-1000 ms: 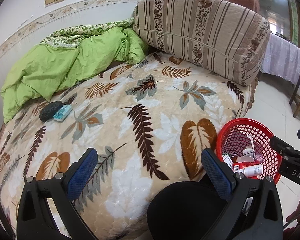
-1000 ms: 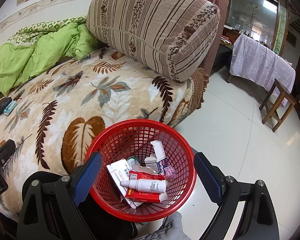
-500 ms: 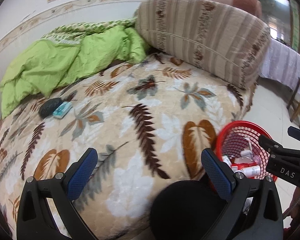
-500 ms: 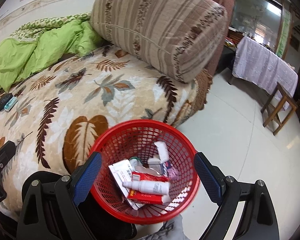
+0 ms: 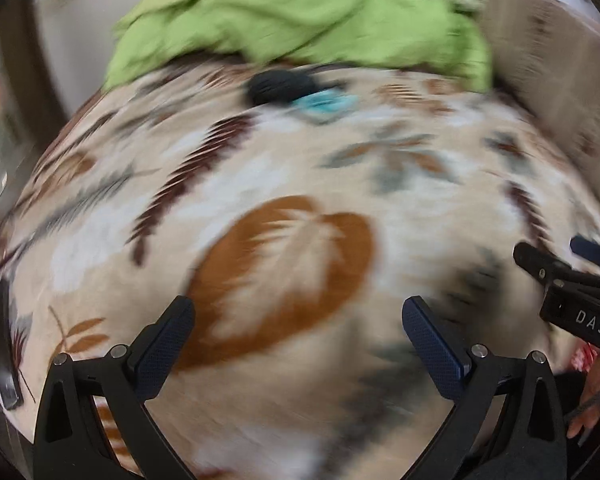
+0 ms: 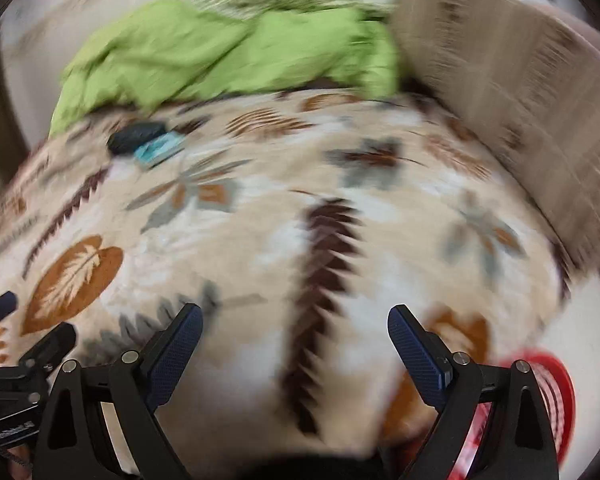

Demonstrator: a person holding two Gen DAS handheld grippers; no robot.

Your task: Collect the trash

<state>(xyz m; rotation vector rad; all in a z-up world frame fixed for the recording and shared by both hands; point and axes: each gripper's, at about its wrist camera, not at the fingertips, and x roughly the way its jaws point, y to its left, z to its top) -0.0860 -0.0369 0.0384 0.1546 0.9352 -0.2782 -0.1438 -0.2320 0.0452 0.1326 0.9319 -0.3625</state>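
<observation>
On the bed (image 6: 260, 240), upper left of the frame, a packet (image 6: 158, 151) touches a dark object (image 6: 136, 138); behind them a quilt (image 6: 220, 52); basket (image 6: 556, 392) lower right.

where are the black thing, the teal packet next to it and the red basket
black thing (image 5: 280, 86), left wrist view, its middle
teal packet (image 6: 158, 150), right wrist view, its top face
red basket (image 6: 560, 392), right wrist view, its rim
</observation>
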